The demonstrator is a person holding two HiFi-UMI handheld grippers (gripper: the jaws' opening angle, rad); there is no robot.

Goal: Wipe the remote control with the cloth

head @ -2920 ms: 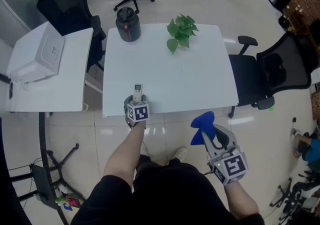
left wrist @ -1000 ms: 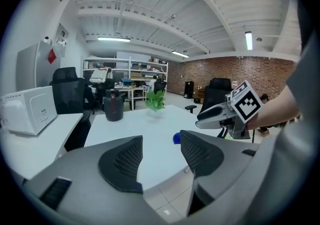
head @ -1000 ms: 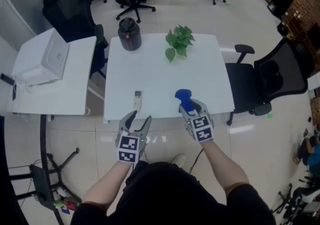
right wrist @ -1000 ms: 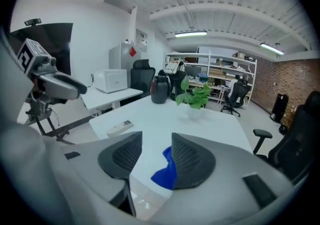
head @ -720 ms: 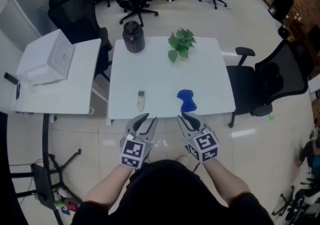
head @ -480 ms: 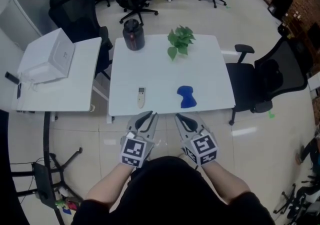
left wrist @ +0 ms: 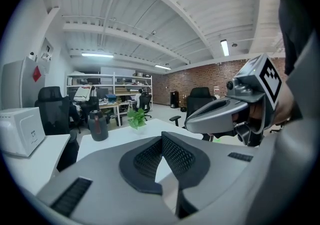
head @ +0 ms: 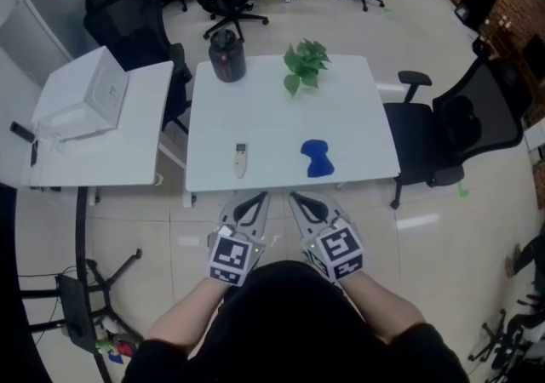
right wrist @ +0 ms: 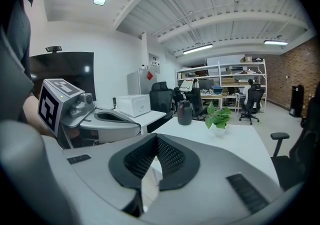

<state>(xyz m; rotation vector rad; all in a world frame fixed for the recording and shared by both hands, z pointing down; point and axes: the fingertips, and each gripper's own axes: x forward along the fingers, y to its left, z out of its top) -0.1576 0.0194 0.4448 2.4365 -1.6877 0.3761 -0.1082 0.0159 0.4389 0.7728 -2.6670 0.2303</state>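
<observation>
The white remote control (head: 240,159) lies on the white table (head: 281,109) near its front edge. The blue cloth (head: 316,157) lies crumpled to its right, apart from it. My left gripper (head: 253,202) and right gripper (head: 300,202) hang side by side off the table's front edge, close to the person's body. Their jaws have just been closing with nothing between them. In the left gripper view the left gripper (left wrist: 161,137) is shut and empty. The right gripper (right wrist: 155,137) is shut and empty in its own view. Both jaws hide the remote and cloth there.
A green plant (head: 305,62) and a dark jug (head: 226,55) stand at the table's far edge. A white box (head: 81,105) sits on the side table at the left. A black office chair (head: 460,130) stands to the right of the table.
The right gripper has let go of the blue cloth, which now lies on the table. Both grippers have drawn back from the table toward the body and gone from open to shut.
</observation>
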